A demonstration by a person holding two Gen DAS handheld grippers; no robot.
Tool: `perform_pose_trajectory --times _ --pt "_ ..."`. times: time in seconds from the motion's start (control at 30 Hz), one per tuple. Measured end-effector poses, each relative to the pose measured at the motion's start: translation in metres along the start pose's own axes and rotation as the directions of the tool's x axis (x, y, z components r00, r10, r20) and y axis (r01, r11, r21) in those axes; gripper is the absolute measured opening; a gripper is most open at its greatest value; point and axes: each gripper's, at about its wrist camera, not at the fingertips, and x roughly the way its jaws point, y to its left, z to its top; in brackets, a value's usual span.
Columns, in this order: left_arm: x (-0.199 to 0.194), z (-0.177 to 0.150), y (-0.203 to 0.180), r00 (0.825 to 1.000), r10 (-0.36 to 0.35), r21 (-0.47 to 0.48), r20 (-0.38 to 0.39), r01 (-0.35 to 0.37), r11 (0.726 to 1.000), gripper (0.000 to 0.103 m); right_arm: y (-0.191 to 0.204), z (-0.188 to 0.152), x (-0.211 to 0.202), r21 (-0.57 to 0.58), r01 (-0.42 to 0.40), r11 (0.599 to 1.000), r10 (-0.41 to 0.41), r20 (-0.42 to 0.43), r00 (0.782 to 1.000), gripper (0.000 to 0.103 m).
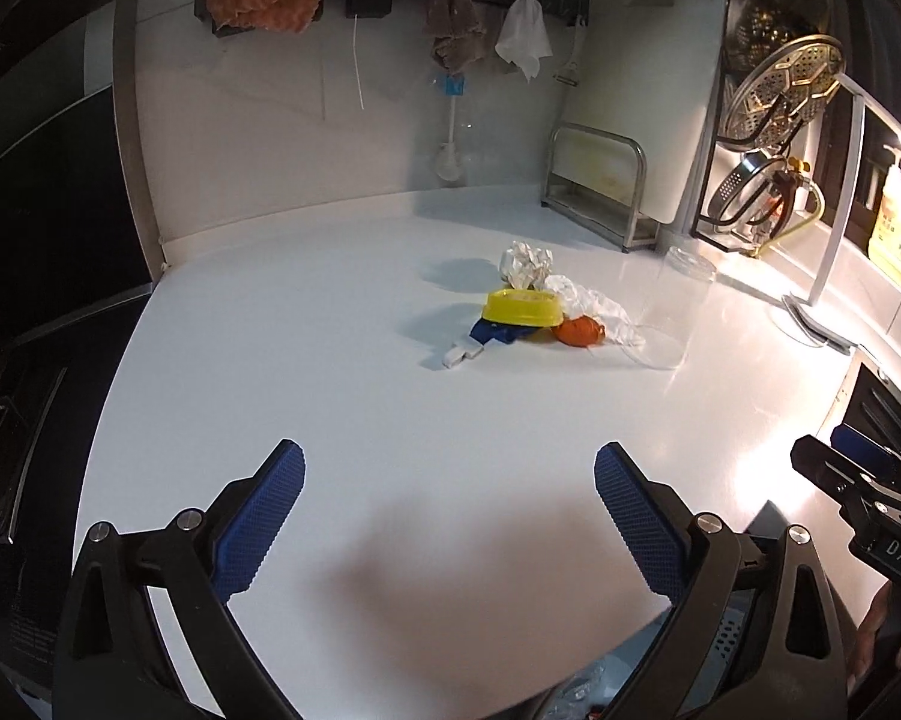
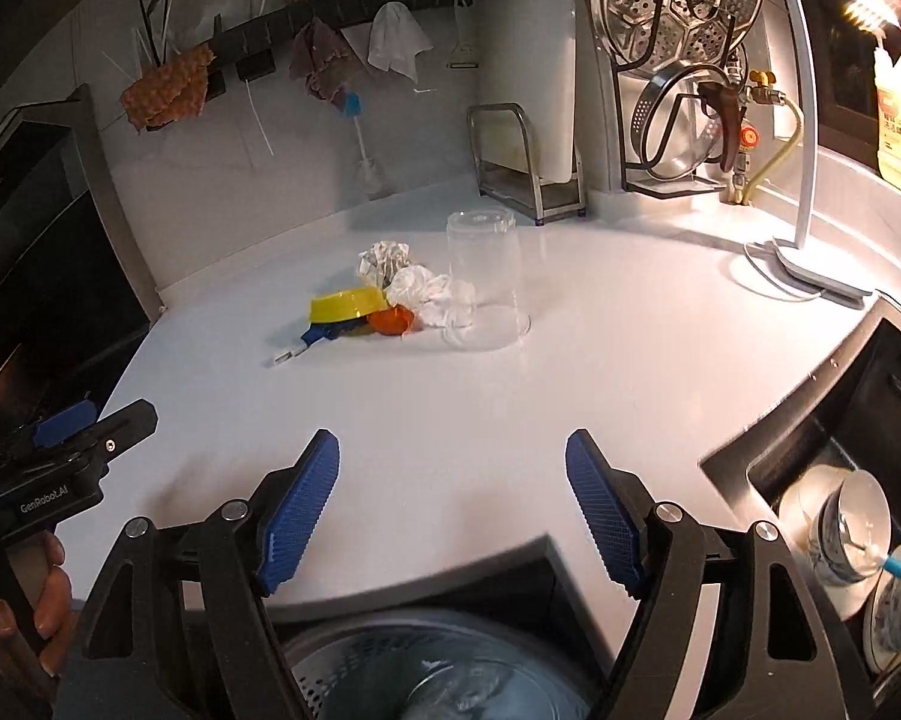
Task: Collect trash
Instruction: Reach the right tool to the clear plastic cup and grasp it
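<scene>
Both sets of jaws stand spread wide with nothing between them: the left gripper (image 1: 450, 474) hovers over the near part of the white counter (image 1: 330, 360), and the right gripper (image 2: 453, 462) hangs just beside it on the right, over the counter's near edge. Below that edge sits a perforated bin (image 2: 390, 666) with a clear liner in it.

Farther in, towards the middle of the counter, the trash lies in one small heap. At its left end is a blue wrapper (image 1: 493, 333) with a white tab, and a yellow tub (image 1: 523, 307) rests on it. Behind the tub is a crumpled paper ball (image 1: 525, 261). Right of the tub comes an orange scrap (image 1: 579, 331), touching a crumpled clear plastic bag (image 1: 594, 306). An upturned clear plastic cup (image 2: 486, 282) stands at the heap's right end, against the bag.

Far right, a white lamp base (image 2: 810, 276) sits near the sink (image 2: 810, 420), where dishes are stacked.
</scene>
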Motion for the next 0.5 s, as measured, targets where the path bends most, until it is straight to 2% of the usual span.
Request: perform_pose_trajectory --times 0.2,0.5 --pt "0.033 0.030 -0.006 1.000 0.023 0.004 0.016 -0.023 1.000 0.095 -0.009 0.042 0.051 0.002 0.034 0.999 -0.034 0.013 0.999 0.076" --pt "0.077 0.051 -0.010 0.999 0.044 -0.009 0.005 -0.044 0.999 0.096 -0.023 0.076 0.127 0.023 0.005 1.000 -0.003 -0.061 0.998 0.076"
